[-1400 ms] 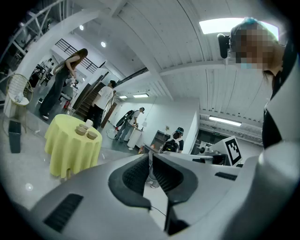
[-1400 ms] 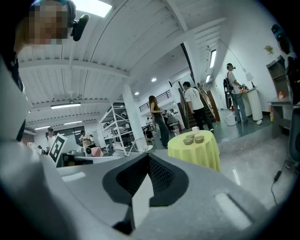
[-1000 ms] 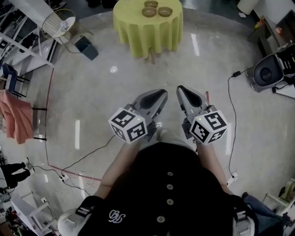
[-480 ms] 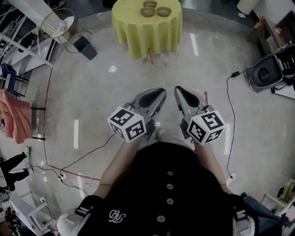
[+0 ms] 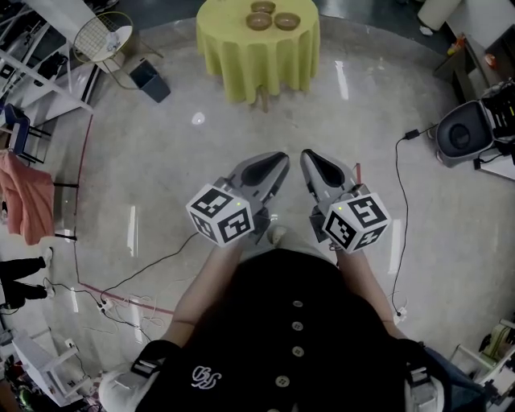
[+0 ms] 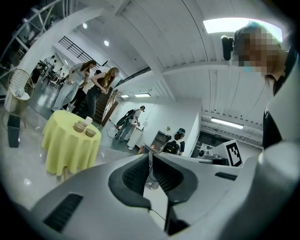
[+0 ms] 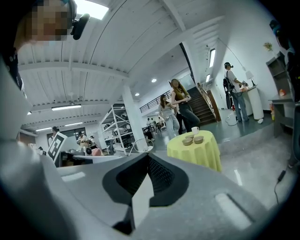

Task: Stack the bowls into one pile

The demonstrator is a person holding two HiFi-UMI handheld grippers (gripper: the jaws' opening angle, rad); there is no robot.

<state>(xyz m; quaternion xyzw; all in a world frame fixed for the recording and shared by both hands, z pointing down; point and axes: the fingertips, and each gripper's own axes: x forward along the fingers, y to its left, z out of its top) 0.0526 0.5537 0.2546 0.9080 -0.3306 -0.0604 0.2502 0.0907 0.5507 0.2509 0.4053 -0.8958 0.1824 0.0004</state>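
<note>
1. Nearest, the person's black buttoned garment (image 5: 298, 338) fills the bottom of the head view, with both forearms reaching forward from it.
2. The left claw (image 5: 278, 161) is held just in front of the body, its marker cube (image 5: 220, 215) on the near end. In the left gripper view its two dark ribbed pads (image 6: 137, 174) are drawn together with only a thin slit between them. Nothing is in its grasp.
3. The right claw (image 5: 308, 158) sits just beside it, to the right, with its own cube on the near end. In the right gripper view its pads meet at the tip, and it too holds nothing.
4. The two claws are near each other but apart. Both point away from the person over a pale, glossy floor (image 5: 177, 161).
5. A black cable (image 5: 402, 201) trails across the floor on the right, leading towards a round black machine (image 5: 460, 135) further right. A pink cloth (image 5: 22, 199) hangs at the left edge.
6. Far ahead and well apart from both claws stands the round surface (image 5: 257, 56), draped in a yellow-green cloth.
7. Three brown bowls (image 5: 259, 22) sit on the surface. They are close together, and each stands on its own, not one inside another.
8. In the right gripper view a white cup (image 7: 195, 130) stands on the surface just behind the bowls.
9. Beyond the surface, two people (image 7: 176, 108) stand in front of a staircase.
</note>
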